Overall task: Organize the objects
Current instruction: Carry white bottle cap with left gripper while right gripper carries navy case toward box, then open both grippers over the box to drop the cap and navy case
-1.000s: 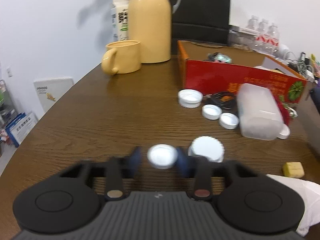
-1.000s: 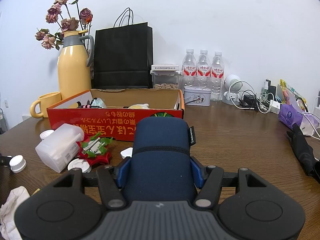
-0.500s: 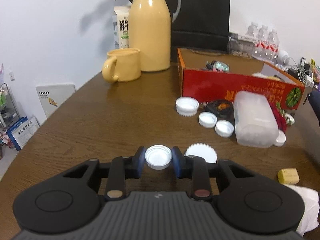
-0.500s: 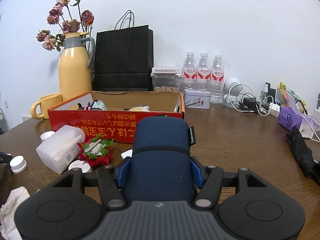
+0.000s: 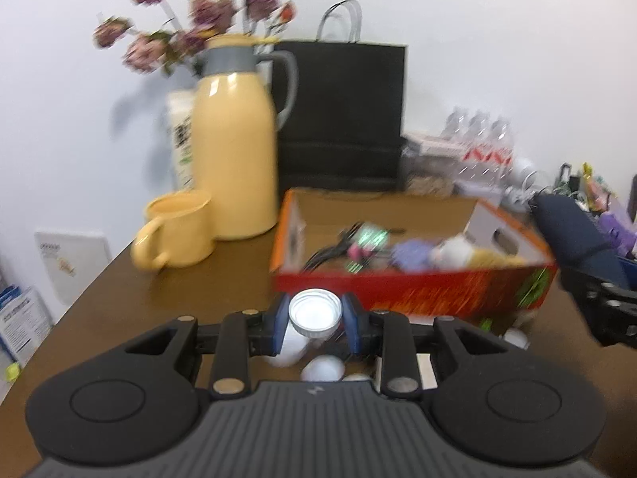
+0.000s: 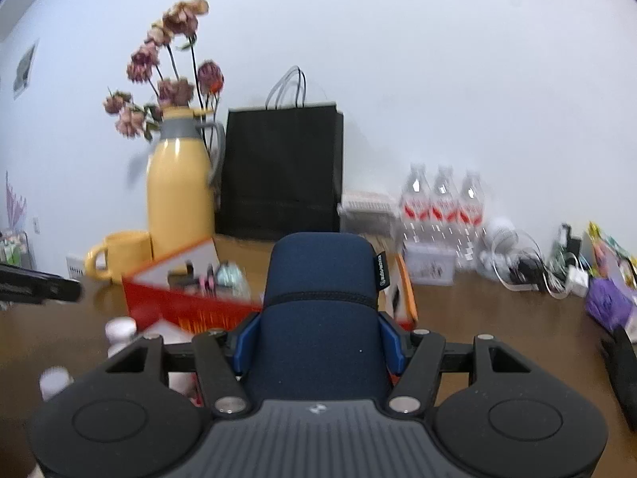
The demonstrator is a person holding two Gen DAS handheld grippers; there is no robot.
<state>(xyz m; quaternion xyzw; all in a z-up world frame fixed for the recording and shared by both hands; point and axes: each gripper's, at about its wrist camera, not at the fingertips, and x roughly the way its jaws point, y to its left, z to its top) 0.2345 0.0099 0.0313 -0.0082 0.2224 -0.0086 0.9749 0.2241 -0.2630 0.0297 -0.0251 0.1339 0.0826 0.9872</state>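
Bottle cap (image 5: pixel 315 313), white and round, is sitting clamped between the blue pads of the left tongs (image 5: pixel 316 320), raised above the brown counter (image 5: pixel 223 275) just near of the red cardboard box (image 5: pixel 414 290). A yellow jug (image 5: pixel 235 159) and yellow mug (image 5: pixel 179 231) are standing far left.

From the right wrist, the right tongs (image 6: pixel 320 344) are clamping a dark blue pouch (image 6: pixel 320 310), with the red box (image 6: pixel 187 306) lying beyond it to the left.
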